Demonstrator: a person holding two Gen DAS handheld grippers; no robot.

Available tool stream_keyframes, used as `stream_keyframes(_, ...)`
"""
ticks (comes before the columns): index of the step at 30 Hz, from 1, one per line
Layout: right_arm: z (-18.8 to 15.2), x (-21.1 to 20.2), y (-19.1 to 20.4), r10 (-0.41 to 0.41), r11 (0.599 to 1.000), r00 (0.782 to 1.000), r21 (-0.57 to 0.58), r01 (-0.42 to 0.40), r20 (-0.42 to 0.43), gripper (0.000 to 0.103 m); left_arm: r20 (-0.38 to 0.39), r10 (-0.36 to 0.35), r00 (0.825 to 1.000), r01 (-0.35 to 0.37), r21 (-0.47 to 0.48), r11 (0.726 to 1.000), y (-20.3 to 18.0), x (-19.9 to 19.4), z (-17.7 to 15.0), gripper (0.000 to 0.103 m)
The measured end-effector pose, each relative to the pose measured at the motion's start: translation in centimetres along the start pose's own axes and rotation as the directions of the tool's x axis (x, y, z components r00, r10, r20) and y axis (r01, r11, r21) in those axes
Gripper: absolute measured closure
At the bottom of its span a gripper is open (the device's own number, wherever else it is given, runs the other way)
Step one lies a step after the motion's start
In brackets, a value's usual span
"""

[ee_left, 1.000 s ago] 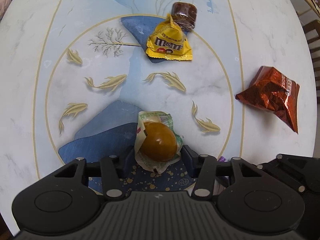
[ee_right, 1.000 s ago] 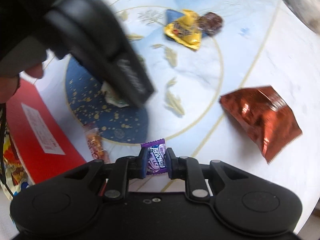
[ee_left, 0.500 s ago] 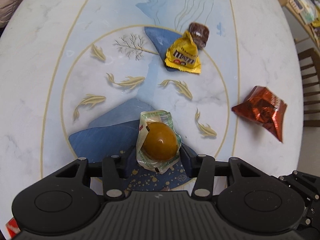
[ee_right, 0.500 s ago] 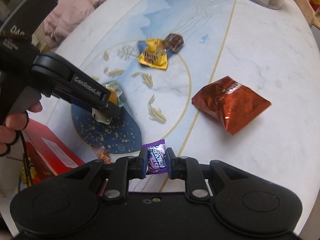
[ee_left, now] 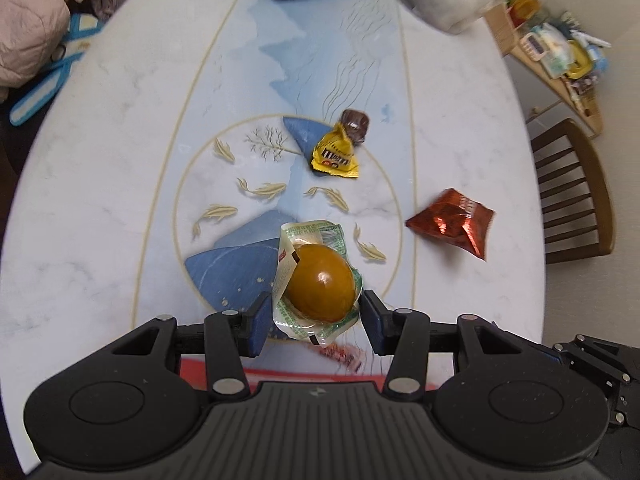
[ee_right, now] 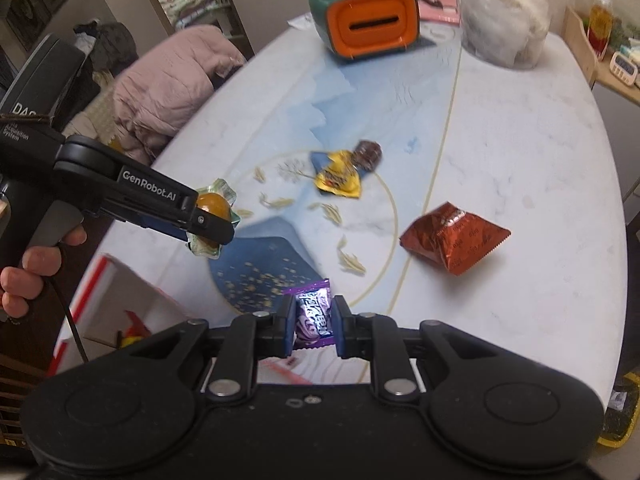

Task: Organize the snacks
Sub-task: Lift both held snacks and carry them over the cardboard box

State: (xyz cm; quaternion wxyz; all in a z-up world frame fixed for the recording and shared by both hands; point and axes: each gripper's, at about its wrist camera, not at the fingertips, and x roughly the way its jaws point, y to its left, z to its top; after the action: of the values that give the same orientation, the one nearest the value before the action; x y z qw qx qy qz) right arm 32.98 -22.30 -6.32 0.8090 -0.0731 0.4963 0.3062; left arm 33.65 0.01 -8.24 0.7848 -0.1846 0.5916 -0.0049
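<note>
My left gripper point(ee_left: 314, 312) is shut on a packaged brown braised egg point(ee_left: 320, 282) in a clear green-printed wrapper, held above the table; it also shows in the right wrist view point(ee_right: 212, 208). My right gripper point(ee_right: 312, 326) is shut on a small purple candy packet point(ee_right: 311, 316). A yellow M&M's bag point(ee_left: 335, 156) and a dark brown wrapped snack point(ee_left: 355, 123) lie together mid-table. A red-brown foil bag point(ee_right: 454, 238) lies to the right. A red and white box point(ee_right: 120, 300) stands open at the near left table edge.
An orange and green container point(ee_right: 368, 24) and a plastic bag point(ee_right: 500, 24) stand at the far end of the marble table point(ee_right: 520, 140). A small orange-wrapped candy point(ee_left: 340, 354) lies under my left gripper. A wooden chair point(ee_left: 576, 196) stands to the right. Pink clothing point(ee_right: 168, 84) lies left.
Both grippers have risen and pulled back from the table with their snacks held. The table items look smaller and the red box has come into view below.
</note>
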Motion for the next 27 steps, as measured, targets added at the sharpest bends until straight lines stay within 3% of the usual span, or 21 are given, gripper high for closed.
stream_keyframes(15, -2.8, -9.1, 7.0, -0.005, 0.999, 0.986, -0.039, 0.012, 0.169, 0.086, 0.121, -0.075, 0.99, 0.061, 0.117, 0.991, -0.8, -11.3, -6.3, 0.056)
stream_keyframes(27, -6.3, -13.1, 10.5, 0.022, 0.999, 0.977, -0.047, -0.012, 0.213, 0.086, 0.144, -0.096, 0.985, 0.069, 0.182, 0.981, 0.2, -16.5, -11.3, 0.056)
